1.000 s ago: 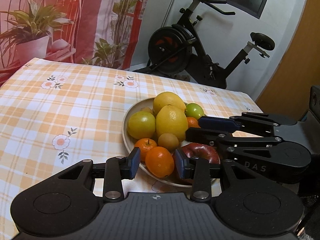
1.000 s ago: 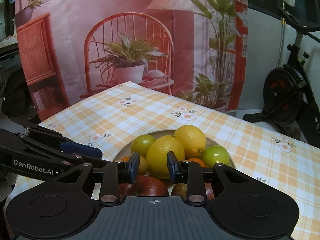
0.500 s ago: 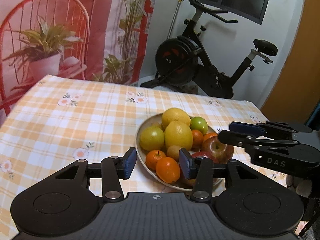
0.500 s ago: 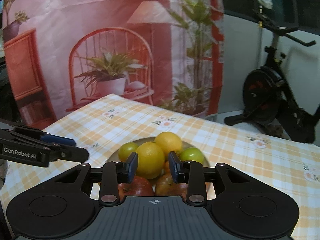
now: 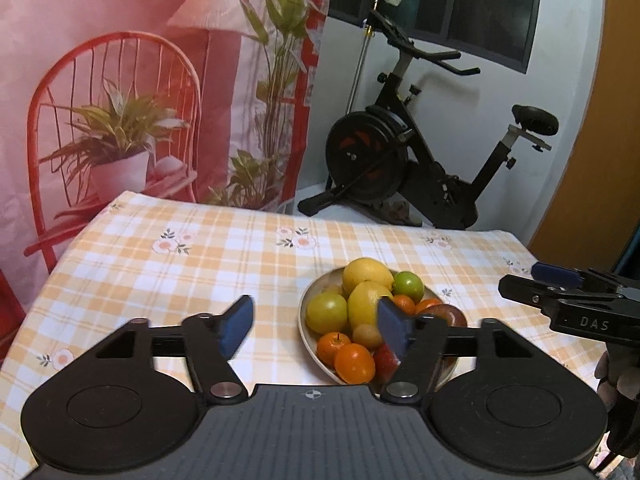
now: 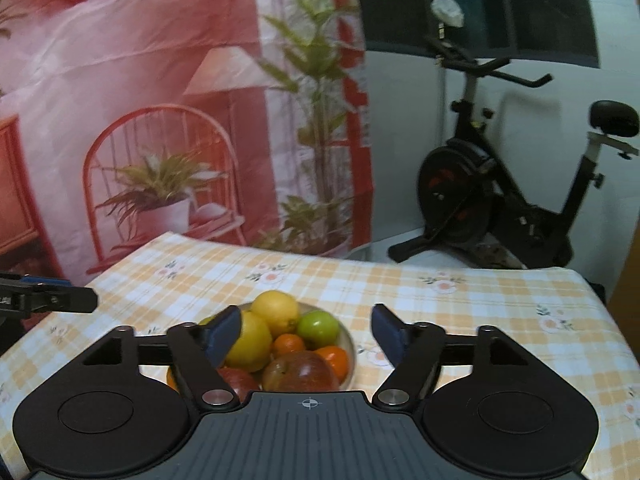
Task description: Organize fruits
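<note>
A pale bowl (image 5: 306,307) on the checked tablecloth holds piled fruit: two lemons (image 5: 367,274), green fruits (image 5: 327,313), small oranges (image 5: 354,362), a kiwi and red apples (image 6: 300,371). My left gripper (image 5: 316,328) is open and empty, held above and short of the bowl. My right gripper (image 6: 306,334) is open and empty, also above the bowl's near side (image 6: 349,345). The right gripper's tips show in the left wrist view (image 5: 520,286) to the right of the bowl; the left gripper's tips show in the right wrist view (image 6: 76,300) at far left.
The table wears an orange-and-white checked cloth with flowers (image 5: 180,264). Behind it hangs a pink printed backdrop (image 5: 120,80). A black exercise bike (image 5: 420,160) stands beyond the far edge by the white wall.
Both grippers have pulled up and back from the bowl and their jaws have opened wide. The fruit lies as before in the bowl.
</note>
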### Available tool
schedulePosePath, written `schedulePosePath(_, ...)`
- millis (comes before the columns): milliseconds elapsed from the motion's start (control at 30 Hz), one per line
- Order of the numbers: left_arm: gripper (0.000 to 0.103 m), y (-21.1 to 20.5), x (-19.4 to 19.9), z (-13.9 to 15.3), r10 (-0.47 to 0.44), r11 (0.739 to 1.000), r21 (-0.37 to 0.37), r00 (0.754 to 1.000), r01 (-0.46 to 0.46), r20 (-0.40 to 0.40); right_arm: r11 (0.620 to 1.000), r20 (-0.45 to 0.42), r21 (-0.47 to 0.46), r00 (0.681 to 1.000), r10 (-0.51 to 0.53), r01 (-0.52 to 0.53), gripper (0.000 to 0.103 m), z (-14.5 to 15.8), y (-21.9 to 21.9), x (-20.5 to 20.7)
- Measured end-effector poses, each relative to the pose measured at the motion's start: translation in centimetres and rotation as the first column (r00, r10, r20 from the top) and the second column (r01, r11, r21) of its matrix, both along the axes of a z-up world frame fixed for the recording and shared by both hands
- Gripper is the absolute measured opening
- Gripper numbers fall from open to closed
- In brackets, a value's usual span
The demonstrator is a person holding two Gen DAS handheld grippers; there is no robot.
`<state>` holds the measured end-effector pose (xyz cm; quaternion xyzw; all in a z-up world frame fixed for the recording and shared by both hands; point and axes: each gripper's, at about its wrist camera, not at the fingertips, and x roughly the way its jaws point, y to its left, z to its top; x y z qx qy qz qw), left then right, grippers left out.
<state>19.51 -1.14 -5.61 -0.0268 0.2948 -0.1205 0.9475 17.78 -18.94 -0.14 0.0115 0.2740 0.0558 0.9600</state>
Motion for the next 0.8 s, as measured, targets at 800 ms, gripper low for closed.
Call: schedulePosePath(800,0.103,0.3,-6.5,6.7,0.055,0.998,-0.008,0.985,-0.055,0.162,0.989,0.047,0.129,0.996,-0.078,0.072,0.103,7.6,0.5,-7.3)
